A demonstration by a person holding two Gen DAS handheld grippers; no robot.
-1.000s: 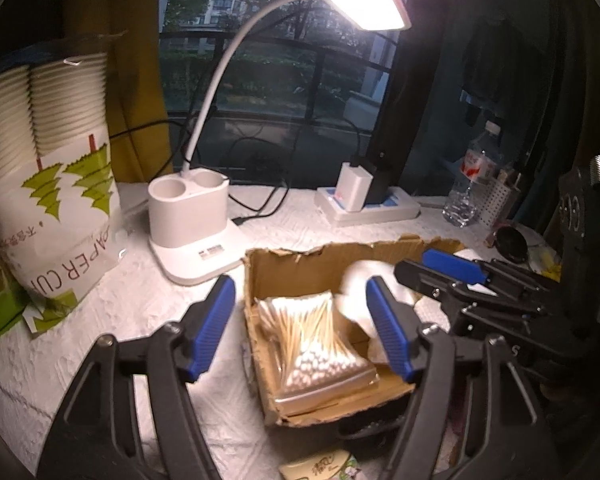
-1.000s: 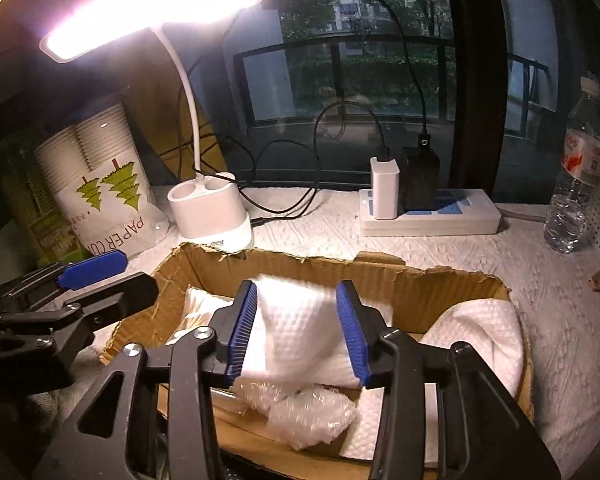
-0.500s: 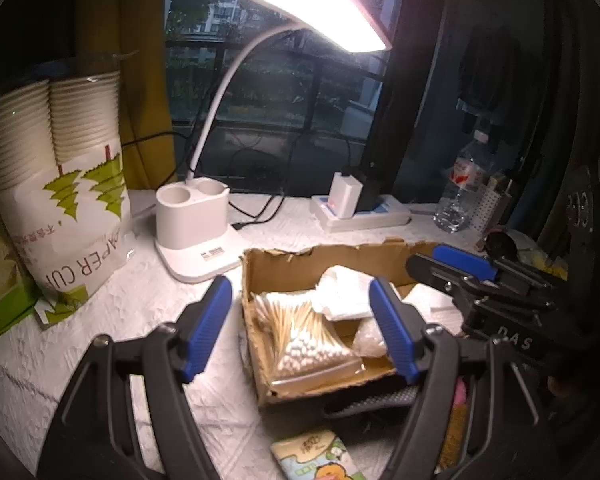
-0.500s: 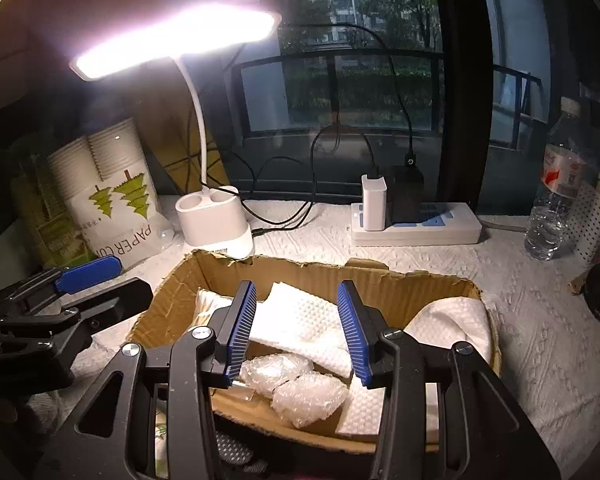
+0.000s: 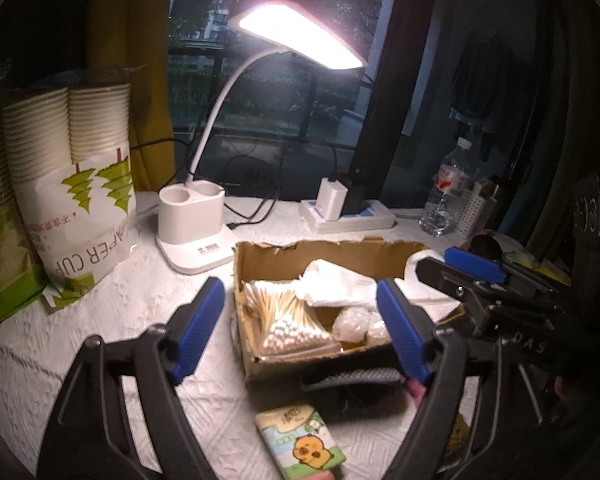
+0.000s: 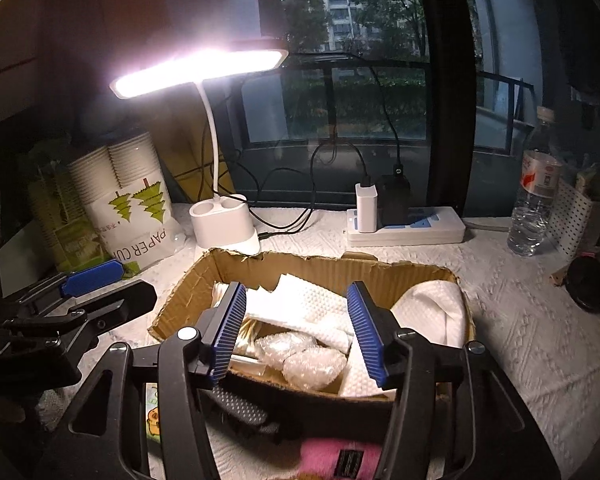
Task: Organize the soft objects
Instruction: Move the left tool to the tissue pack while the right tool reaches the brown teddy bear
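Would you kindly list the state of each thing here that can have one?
desk lamp: switched on
cardboard box: open, partly filled
water bottle: upright, capped
power strip: two plugs in
left hand-held gripper: open, empty, jaws just widened
right hand-held gripper: open, empty, jaws just widened

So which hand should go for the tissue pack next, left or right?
Left, probably. The tissue pack lies on the table just below the open, empty left tongs, in front of the cardboard box. From the right tongs, also open and empty, it sits off to the side, mostly hidden.
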